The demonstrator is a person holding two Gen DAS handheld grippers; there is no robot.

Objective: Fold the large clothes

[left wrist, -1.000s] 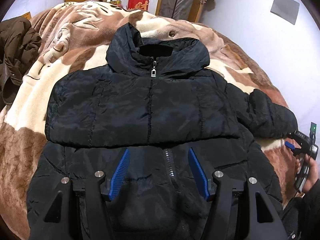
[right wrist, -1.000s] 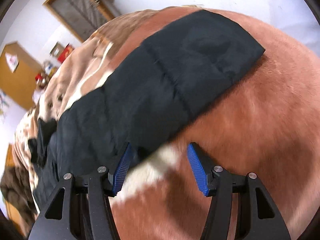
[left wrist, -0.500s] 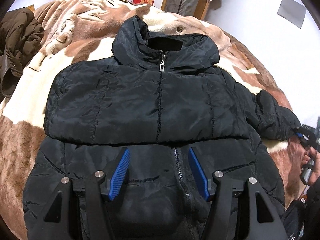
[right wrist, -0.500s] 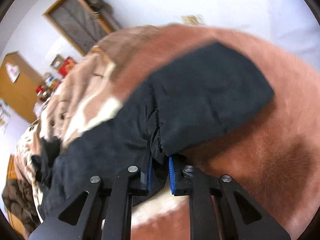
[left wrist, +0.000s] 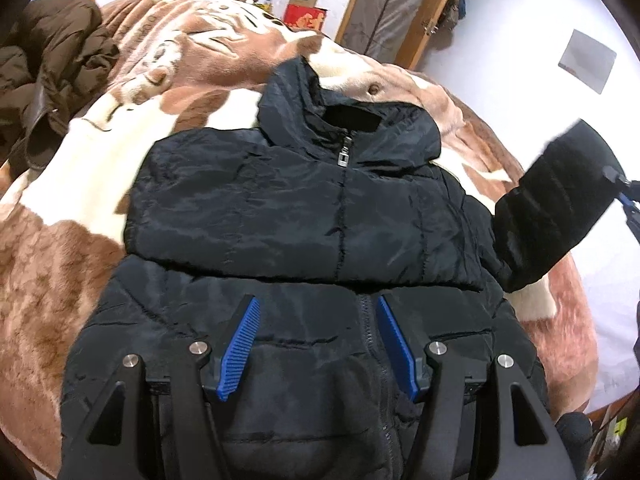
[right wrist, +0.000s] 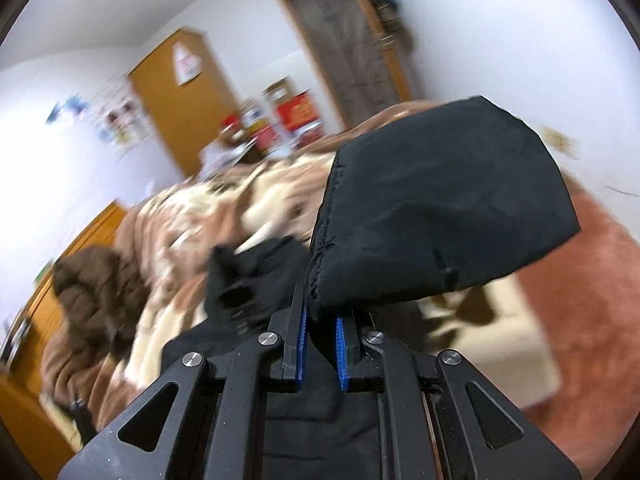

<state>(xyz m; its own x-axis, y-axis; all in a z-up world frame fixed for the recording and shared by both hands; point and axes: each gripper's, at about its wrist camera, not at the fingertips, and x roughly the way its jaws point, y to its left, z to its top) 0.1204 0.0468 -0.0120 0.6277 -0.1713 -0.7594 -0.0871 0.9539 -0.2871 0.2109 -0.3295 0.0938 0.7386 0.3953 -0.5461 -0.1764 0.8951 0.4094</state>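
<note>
A black puffer jacket [left wrist: 288,220] lies front-up on the bed, zipped, collar at the far end. Its left sleeve is folded across the chest. My left gripper [left wrist: 316,336] is open and empty, hovering above the jacket's lower front by the zipper. My right gripper [right wrist: 320,344] is shut on the edge of the right sleeve [right wrist: 436,216] and holds it lifted off the bed. The raised sleeve [left wrist: 556,208] also shows at the right in the left wrist view, with the right gripper's tip [left wrist: 624,188] beside it.
A brown and cream plush blanket [left wrist: 80,184] covers the bed. A brown coat [left wrist: 52,68] is heaped at the far left. A wardrobe, boxes [left wrist: 304,8] and a door stand beyond the bed. A white wall is at the right.
My right gripper closed on the right sleeve's edge and lifted it off the blanket, swinging toward the jacket. My left gripper stayed open above the hem, shifting slightly.
</note>
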